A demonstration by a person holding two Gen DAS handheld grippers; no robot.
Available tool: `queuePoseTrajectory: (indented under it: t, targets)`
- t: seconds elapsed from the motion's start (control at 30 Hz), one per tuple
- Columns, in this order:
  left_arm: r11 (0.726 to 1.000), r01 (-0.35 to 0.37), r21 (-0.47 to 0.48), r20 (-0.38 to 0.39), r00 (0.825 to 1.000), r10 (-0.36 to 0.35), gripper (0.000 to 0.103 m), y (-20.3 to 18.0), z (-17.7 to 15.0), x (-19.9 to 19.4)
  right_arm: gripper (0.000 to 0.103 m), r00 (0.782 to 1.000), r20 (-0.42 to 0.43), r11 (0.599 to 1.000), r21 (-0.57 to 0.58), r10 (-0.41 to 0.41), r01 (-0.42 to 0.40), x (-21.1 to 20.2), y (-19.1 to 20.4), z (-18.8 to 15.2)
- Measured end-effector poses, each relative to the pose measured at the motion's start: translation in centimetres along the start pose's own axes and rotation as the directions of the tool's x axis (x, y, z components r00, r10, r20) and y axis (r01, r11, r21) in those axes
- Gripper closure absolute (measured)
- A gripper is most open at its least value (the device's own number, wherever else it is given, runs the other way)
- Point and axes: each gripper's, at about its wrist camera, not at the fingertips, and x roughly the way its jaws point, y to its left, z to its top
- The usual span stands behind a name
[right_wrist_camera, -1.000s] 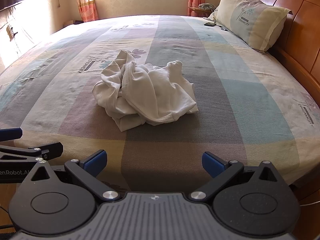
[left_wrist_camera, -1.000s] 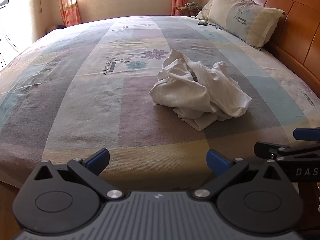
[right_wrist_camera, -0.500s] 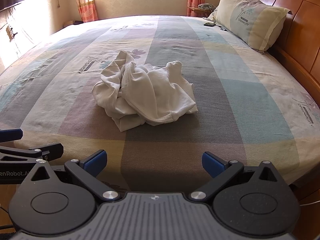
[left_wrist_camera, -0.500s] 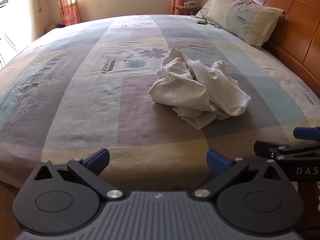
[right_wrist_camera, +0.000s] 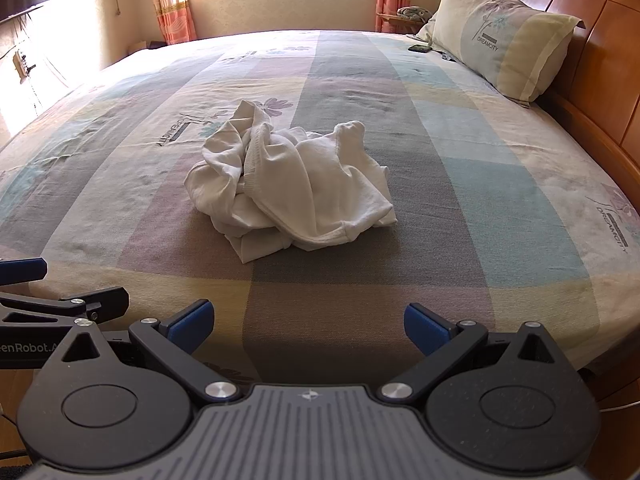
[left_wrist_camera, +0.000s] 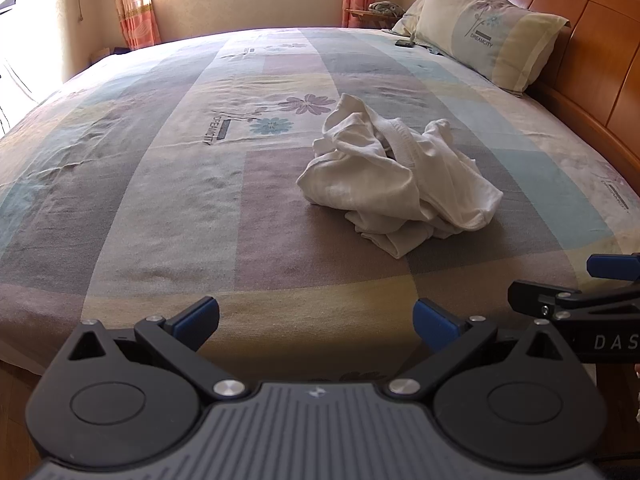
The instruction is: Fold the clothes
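Lower left of the left view, the black left gripper with blue pads [left_wrist_camera: 316, 316] sits spread wide, empty, at the bed's near edge. Centre-right lies the crumpled white cotton garment [left_wrist_camera: 394, 184] on the patchwork bedsheet [left_wrist_camera: 160, 200] (nothing folded yet). The matching right gripper [right_wrist_camera: 306, 322] is likewise wide apart, probably ready to reach in.

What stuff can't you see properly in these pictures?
- White clothes: crumpled in both views, so their own folds hide what kind they are.
- Dark thing by the pillow: too small to name.
- Bundle on the far shelf: small and blurry.
- Right gripper in the left view: cut off by the edge.
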Motion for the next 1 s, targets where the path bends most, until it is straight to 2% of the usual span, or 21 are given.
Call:
queuePoseTrajectory:
  t: [1.0]
  targets:
    - [1.0, 0.002, -0.008, -0.012, 1.0, -0.002, 0.001, 0.21, 0.11, 0.36, 0.0, 1.0, -0.005, 1.0, -0.009, -0.002, 0.002, 0.15, 0.36, 0.27]
